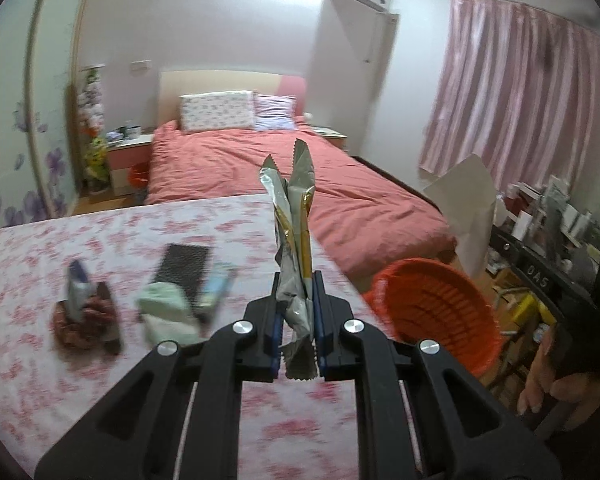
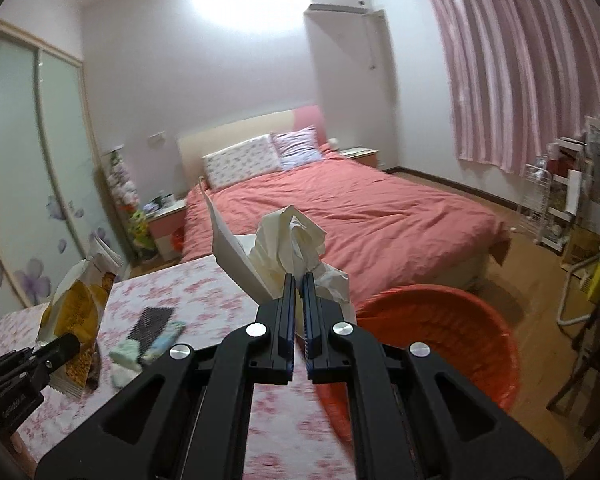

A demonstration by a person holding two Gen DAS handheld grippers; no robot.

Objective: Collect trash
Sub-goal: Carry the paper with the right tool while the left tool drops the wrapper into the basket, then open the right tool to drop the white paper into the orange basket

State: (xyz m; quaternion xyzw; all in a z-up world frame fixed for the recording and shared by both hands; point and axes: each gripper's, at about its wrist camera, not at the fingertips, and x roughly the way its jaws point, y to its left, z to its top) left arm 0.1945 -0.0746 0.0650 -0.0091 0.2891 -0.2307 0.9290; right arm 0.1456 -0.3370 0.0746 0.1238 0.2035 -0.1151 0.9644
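2 grippers, both holding trash

Left gripper (image 1: pixel 296 308) is clamped on a silver-and-gold wrapper (image 1: pixel 294 208) above the floral table (image 1: pixel 100 380). Right gripper (image 2: pixel 298 300) pinches crumpled tissue paper (image 2: pixel 288 240) beside the red basket (image 2: pixel 460 320) at the table's edge.

A wide bed with a salmon-pink duvet (image 2: pixel 364 216) stood beyond the table with the pink floral cloth (image 1: pixel 112 236). Two patterned pillows (image 2: pixel 242 160) leaned against its pale headboard (image 1: pixel 220 88). Striped pink curtains (image 2: pixel 512 64) hung to the right, a white wall-mounted air conditioner (image 2: pixel 338 7) high above, and frosted wardrobe doors with purple flowers (image 2: pixel 24 168) to the left.
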